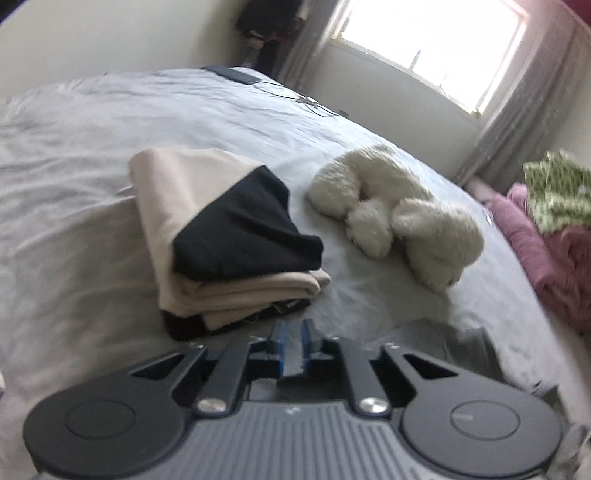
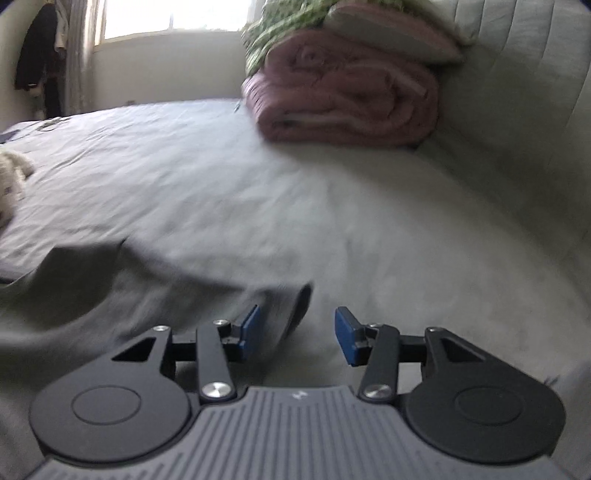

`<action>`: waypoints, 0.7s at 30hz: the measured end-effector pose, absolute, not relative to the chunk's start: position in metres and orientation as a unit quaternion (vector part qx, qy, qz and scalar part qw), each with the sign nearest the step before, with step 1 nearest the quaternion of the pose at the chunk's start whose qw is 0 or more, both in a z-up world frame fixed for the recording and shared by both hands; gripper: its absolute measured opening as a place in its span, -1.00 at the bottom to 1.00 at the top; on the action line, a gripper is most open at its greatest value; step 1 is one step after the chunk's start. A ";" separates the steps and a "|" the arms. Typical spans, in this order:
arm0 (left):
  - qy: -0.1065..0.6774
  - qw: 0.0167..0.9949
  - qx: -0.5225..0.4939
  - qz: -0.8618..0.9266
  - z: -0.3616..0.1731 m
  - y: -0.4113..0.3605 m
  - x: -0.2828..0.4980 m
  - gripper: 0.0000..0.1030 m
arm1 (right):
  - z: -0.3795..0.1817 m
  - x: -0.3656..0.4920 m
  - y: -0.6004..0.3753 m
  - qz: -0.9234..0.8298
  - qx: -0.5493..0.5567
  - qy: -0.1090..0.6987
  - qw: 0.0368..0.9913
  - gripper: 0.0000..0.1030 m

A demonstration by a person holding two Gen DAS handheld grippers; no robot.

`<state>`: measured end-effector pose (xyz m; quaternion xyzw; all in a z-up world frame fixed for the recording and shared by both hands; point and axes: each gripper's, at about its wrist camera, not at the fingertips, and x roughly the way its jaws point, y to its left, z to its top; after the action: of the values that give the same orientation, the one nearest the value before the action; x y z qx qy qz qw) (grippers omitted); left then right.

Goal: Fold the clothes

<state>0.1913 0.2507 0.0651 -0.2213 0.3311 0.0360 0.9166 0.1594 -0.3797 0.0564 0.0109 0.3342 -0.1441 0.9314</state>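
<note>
A folded stack of beige and black clothes (image 1: 229,236) lies on the bed just beyond my left gripper (image 1: 293,332). Its blue pads stand a narrow gap apart; the blur hides whether any cloth sits in that gap. A dark grey garment (image 1: 465,339) lies rumpled to its lower right. In the right wrist view the same grey garment (image 2: 110,295) spreads across the left foreground. Its rolled edge (image 2: 295,310) reaches in between the pads of my right gripper (image 2: 299,332). Those pads stand wide apart and do not press on the cloth.
A white plush toy (image 1: 399,210) lies right of the stack. A rolled pink blanket (image 2: 347,103) with green patterned cloth (image 2: 280,26) on top sits against the padded headboard (image 2: 517,92). A dark flat device (image 1: 232,75) and a cable rest at the far edge of the light grey sheet (image 2: 184,166).
</note>
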 end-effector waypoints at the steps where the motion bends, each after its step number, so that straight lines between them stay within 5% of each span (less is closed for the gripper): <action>1: 0.336 0.914 -0.226 0.028 0.065 0.250 0.188 -0.35 | 0.053 0.156 -0.382 -0.129 0.030 0.345 0.929 -0.08; 3: 0.352 0.908 -0.227 0.011 0.062 0.244 0.181 -0.17 | 0.048 0.148 -0.387 -0.103 0.067 0.362 0.924 -0.08; 9: 0.396 0.895 -0.205 -0.012 0.045 0.220 0.163 -0.16 | 0.030 0.144 -0.393 -0.058 0.159 0.387 0.906 -0.09; 12: 0.398 0.897 -0.194 -0.013 0.044 0.215 0.160 -0.29 | 0.036 0.147 -0.385 -0.067 0.129 0.384 0.912 -0.96; 13: 0.397 0.898 -0.192 -0.014 0.044 0.213 0.160 -0.43 | 0.040 0.145 -0.382 -0.068 0.124 0.379 0.914 -0.96; 21: 0.383 0.896 -0.222 -0.009 0.051 0.223 0.157 -0.45 | 0.077 0.119 -0.383 -0.107 0.080 0.324 0.937 -0.97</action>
<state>0.1567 0.2233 0.0512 -0.2219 0.3834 -0.0095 0.8965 0.1191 -0.3834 0.0767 0.0796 0.3238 -0.1067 0.9367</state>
